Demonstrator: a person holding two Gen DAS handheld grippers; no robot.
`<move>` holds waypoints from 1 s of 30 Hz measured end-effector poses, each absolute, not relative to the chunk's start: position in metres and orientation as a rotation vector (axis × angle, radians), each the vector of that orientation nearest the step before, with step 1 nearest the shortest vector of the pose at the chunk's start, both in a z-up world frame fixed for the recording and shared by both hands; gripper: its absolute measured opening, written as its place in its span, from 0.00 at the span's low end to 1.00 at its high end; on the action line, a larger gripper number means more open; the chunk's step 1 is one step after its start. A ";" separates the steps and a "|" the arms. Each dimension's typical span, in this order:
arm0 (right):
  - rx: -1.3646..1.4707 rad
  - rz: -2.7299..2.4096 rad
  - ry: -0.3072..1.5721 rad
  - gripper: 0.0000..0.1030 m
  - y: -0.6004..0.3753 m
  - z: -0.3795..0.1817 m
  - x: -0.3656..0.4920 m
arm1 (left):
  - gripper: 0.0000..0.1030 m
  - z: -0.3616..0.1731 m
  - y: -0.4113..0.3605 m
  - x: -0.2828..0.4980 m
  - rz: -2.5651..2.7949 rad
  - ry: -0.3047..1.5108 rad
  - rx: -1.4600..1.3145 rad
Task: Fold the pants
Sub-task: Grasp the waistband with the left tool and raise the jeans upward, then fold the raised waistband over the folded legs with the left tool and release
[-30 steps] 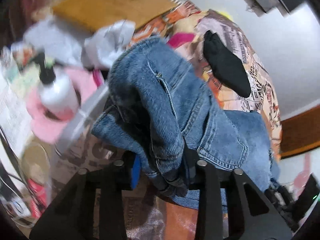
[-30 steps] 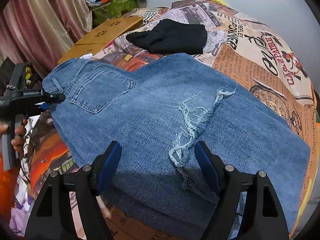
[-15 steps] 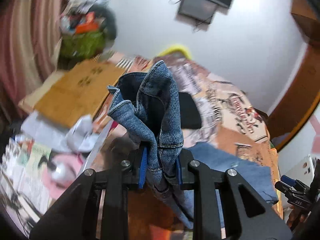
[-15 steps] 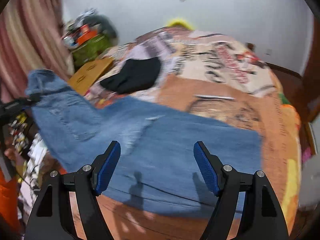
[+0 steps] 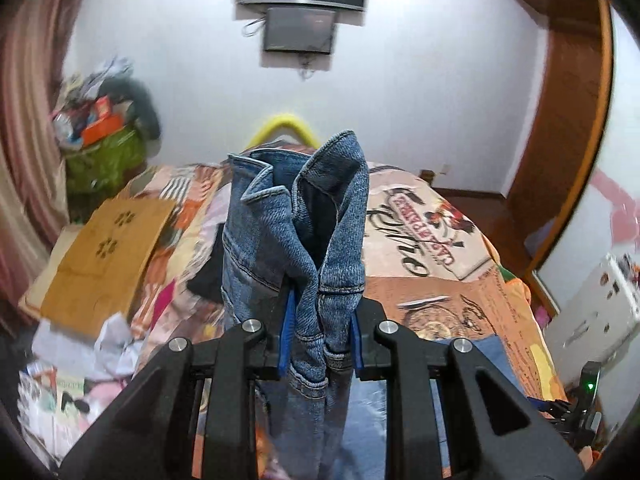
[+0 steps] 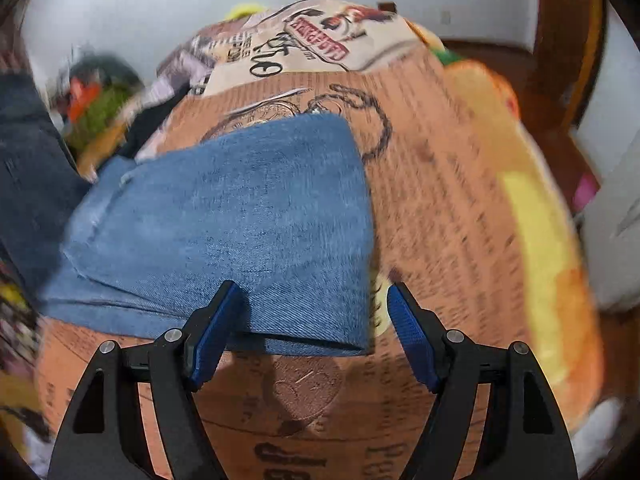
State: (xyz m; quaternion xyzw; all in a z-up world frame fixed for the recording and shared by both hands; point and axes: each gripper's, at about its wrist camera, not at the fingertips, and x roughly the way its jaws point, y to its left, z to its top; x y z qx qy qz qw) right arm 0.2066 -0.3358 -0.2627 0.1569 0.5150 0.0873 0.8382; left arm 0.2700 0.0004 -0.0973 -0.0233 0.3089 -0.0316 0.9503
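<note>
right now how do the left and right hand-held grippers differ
The left hand-held gripper is clamped on a bunched fold of the blue denim jeans; the right hand-held gripper holds nothing, hovering over the flat jeans leg end on the orange printed bedspread. The left's jaws stand narrow with denim rising upright between them; the right's stand wide apart. Both have black frames with blue pads.
</note>
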 end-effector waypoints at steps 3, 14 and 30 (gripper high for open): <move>0.369 0.211 1.087 0.70 -0.340 -0.265 0.208 | 0.21 -0.095 -0.035 0.280 -0.117 0.633 -0.001; 0.403 0.255 1.058 0.70 -0.344 -0.268 0.200 | 0.19 -0.117 -0.175 0.300 -0.374 0.727 0.093; 0.381 0.216 1.060 0.70 -0.359 -0.254 0.165 | 0.19 -0.221 -0.263 0.259 -0.558 0.968 0.284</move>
